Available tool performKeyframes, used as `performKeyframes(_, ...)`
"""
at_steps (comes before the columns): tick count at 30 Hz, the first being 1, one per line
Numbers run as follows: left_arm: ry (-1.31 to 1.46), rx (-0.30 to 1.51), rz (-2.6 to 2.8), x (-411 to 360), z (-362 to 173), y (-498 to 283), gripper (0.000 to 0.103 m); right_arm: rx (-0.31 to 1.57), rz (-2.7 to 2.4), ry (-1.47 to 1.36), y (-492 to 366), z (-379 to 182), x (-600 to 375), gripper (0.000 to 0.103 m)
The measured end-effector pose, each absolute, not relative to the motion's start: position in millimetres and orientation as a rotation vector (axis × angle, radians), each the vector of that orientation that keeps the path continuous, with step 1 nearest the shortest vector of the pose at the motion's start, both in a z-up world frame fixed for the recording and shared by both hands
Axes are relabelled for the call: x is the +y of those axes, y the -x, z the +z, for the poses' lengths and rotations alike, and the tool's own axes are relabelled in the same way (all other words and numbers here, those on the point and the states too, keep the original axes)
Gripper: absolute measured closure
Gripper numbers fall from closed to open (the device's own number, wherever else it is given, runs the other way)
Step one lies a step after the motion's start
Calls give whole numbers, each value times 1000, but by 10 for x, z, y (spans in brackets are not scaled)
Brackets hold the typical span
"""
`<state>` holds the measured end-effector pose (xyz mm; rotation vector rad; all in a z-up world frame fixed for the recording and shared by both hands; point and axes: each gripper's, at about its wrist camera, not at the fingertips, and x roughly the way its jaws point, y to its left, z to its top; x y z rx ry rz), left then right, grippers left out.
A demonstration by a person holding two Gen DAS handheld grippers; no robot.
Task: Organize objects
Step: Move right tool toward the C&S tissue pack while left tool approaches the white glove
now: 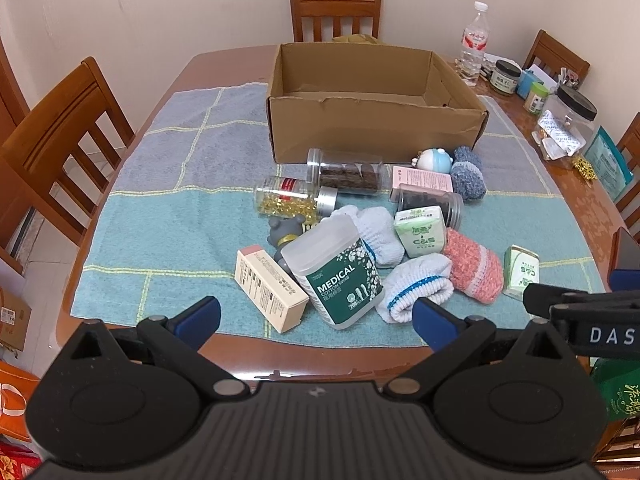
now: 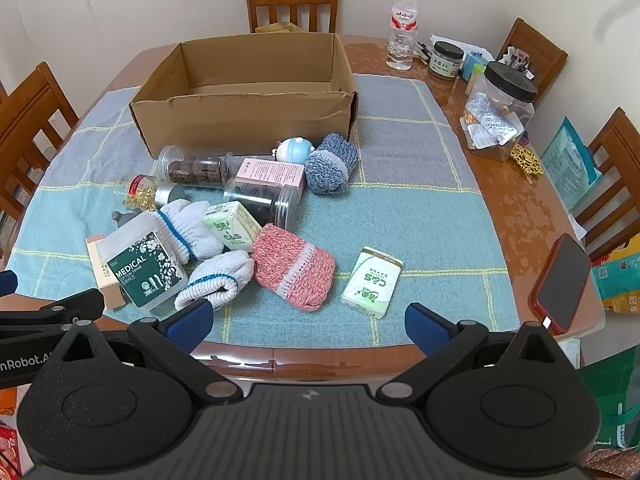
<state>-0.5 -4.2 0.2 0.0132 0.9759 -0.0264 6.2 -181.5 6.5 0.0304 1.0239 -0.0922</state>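
Right wrist: grey toy (image 2: 117, 216) (mostly hidden)

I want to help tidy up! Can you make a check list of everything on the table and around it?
Surface: blue checked towel on a wooden table.
Job's things: cardboard box, empty; cotton swab tub, jars, socks and tissue packs heaped in front of it.
Clutter: water bottle, black-lidded jar, phone along the table's right edge.
Grippers: left gripper and right gripper both open, holding nothing.
Cables: nothing seen.
Surroundings: wooden chairs, plain wall.
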Motion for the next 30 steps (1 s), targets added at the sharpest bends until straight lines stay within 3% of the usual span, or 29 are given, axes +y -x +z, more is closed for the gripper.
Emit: performKeyframes(30, -20, 985, 1, -64, -112, -46, 2, 980, -4, -30, -157, 0, -1815, 0)
